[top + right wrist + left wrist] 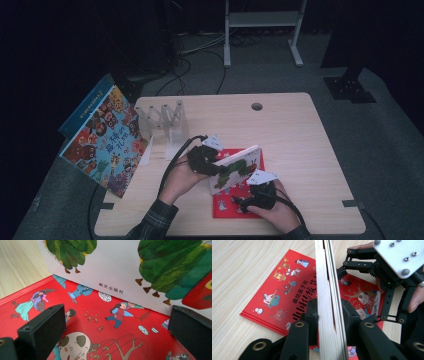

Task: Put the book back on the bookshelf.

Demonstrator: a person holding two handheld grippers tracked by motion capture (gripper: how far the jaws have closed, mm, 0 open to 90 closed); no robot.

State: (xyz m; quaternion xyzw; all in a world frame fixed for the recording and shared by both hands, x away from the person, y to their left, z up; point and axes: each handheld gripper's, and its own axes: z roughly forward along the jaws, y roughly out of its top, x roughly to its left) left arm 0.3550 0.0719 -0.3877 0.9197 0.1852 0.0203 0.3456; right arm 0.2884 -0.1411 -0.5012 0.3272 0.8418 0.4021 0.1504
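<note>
Where tool clamps, flat stiff book.

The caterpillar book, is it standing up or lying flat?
Standing on edge: the caterpillar book rises from the flat red book, its page block clamped by the left gripper.

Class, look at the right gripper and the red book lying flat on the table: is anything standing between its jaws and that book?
Nothing visible. The right gripper hovers, jaws open, directly over the red book. The white caterpillar book stands beyond, clamped in the left gripper.
</note>
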